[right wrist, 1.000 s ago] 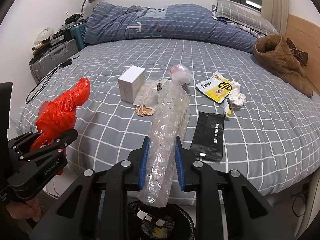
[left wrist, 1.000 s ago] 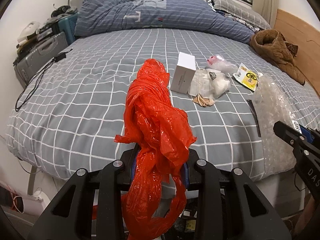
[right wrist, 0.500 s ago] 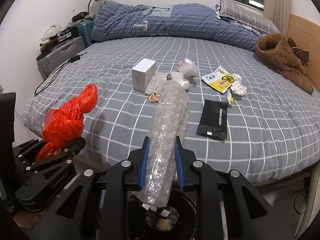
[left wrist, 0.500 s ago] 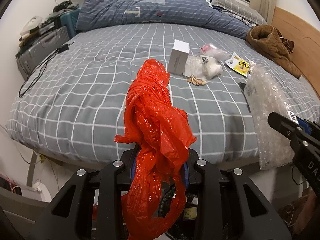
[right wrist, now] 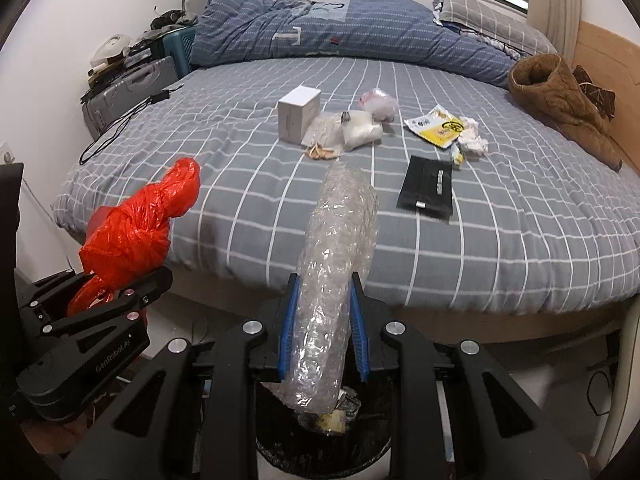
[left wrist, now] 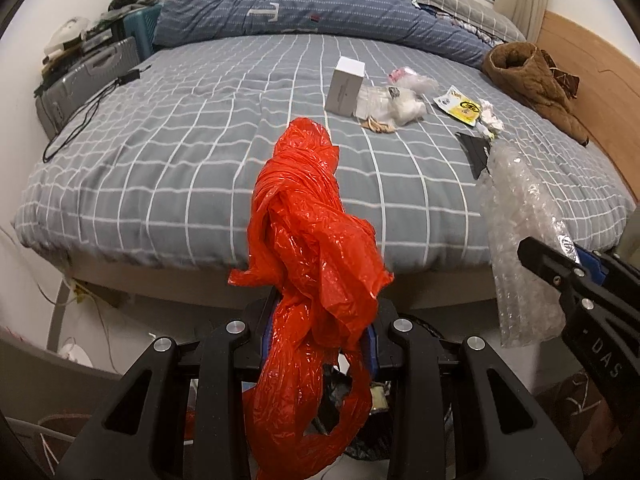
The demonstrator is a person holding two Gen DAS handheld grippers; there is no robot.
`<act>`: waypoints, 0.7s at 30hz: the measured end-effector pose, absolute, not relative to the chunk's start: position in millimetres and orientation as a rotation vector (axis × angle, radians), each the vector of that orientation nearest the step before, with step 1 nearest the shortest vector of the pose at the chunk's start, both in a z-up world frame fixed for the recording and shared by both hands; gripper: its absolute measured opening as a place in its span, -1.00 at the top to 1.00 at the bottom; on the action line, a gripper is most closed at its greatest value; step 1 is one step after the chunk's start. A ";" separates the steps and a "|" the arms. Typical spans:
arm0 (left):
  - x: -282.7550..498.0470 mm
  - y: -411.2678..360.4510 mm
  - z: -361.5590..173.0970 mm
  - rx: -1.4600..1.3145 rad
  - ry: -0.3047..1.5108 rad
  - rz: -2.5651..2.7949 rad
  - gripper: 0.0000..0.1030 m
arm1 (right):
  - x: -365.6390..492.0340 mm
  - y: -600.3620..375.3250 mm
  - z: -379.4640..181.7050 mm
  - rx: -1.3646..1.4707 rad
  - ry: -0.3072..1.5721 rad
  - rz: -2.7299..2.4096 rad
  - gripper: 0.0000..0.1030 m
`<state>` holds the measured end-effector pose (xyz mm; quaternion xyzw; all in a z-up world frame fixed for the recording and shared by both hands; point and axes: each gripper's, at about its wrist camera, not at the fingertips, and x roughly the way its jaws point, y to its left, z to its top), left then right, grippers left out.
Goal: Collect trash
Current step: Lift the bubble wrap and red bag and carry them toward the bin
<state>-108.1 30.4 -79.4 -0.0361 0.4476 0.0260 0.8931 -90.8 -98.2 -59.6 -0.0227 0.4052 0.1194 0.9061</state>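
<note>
Glossy crinkled red plastic bag, clear bubble wrap, matt checked cloth bedsheet.

Grey checked bed, blue striped duvet, brown coat, grey suitcase

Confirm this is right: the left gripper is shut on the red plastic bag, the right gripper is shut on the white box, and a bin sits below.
Wrong on one point. In the right wrist view the right gripper is shut on bubble wrap; the white box lies on the bed. The left gripper does grip the red plastic bag, above the bin.
</note>
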 end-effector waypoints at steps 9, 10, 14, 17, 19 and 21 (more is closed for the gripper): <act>-135.4 28.7 -85.7 -0.096 0.975 0.059 0.38 | -118.4 -96.5 -70.9 -0.051 0.877 0.255 0.56; -137.8 28.8 -86.7 -0.099 0.980 0.058 0.38 | -121.0 -96.4 -72.8 -0.051 0.882 0.254 0.56; -148.5 28.4 -91.9 -0.119 1.005 0.052 0.38 | -131.2 -96.8 -79.9 -0.044 0.908 0.249 0.56; -153.2 24.8 -101.1 -0.115 1.022 0.038 0.38 | -137.2 -94.5 -89.4 -0.045 0.927 0.259 0.56; -152.2 25.2 -110.7 -0.116 1.038 0.037 0.38 | -136.3 -92.0 -103.2 -0.064 0.957 0.265 0.56; -150.4 24.8 -122.3 -0.113 1.062 0.034 0.38 | -133.5 -91.6 -117.8 -0.069 0.990 0.263 0.56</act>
